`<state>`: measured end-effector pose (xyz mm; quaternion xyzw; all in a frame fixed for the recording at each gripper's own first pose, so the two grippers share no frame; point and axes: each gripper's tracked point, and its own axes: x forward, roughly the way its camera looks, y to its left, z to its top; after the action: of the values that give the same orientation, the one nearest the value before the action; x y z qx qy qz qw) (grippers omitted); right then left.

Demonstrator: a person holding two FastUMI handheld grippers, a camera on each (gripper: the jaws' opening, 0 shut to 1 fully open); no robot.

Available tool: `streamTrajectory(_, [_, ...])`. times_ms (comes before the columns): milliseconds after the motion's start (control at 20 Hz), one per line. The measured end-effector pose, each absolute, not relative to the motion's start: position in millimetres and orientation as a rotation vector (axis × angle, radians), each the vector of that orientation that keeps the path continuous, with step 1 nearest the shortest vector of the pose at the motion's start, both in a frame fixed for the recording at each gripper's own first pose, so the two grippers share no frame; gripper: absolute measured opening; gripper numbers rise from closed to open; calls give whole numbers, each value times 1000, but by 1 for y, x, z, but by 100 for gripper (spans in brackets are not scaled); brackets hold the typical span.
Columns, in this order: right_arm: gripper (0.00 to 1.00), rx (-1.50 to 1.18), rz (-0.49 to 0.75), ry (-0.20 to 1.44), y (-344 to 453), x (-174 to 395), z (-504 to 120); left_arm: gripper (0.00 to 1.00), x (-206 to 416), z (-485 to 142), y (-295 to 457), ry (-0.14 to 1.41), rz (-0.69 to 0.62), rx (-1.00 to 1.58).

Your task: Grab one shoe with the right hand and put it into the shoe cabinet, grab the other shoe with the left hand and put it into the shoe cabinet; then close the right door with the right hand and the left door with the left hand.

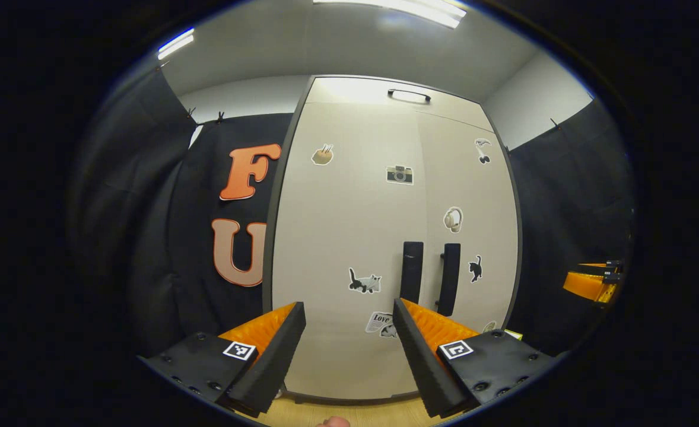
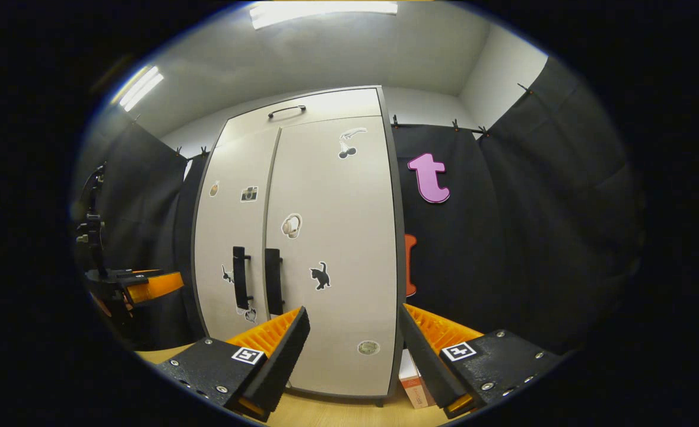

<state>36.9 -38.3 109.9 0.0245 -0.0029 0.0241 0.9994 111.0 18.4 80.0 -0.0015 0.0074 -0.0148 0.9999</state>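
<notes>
We hold the left gripper [image 1: 349, 332] and right gripper [image 2: 354, 338] with jaws apart, empty, facing the shoe cabinet [image 2: 331, 237], both doors flush. Its stiff door handles [image 1: 429, 277] offer firm holds.

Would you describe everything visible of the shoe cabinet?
The shoe cabinet is tall, pale beige with a dark frame, and stands upright on a light wooden floor against the black cloth. Both doors are shut, with two dark vertical handles beside the centre seam and a handle on its top panel. Stickers dot both doors. Neither gripper touches it.
</notes>
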Motion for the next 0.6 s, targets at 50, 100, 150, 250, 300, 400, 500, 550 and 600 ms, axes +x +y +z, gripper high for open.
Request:
streamTrajectory(50, [93,53,53,-4,-36,35,110,96,109,79,21,13,-25,-2])
streamTrajectory(100, [93,56,55,-4,-34,35,109,96,106,79,23,12,-22,2])
streamTrajectory(150, [93,56,57,-3,-34,33,109,96,104,79,25,11,-17,6])
streamTrajectory(250, [93,54,58,-2,-33,31,108,94,100,77,27,16,-12,7])
streamTrajectory(300, [93,55,58,-2,-32,31,107,96,98,76,26,18,-14,3])
streamTrajectory(400, [93,69,64,-5,-30,30,108,96,96,74,27,22,-14,0])
streamTrajectory(500, [93,75,66,-9,-30,30,109,99,95,75,27,20,-14,2])
streamTrajectory(550, [93,72,62,-11,-31,30,110,96,95,75,27,16,-15,3])
streamTrajectory(600, [93,68,60,-12,-31,30,110,96,95,75,27,16,-14,5])
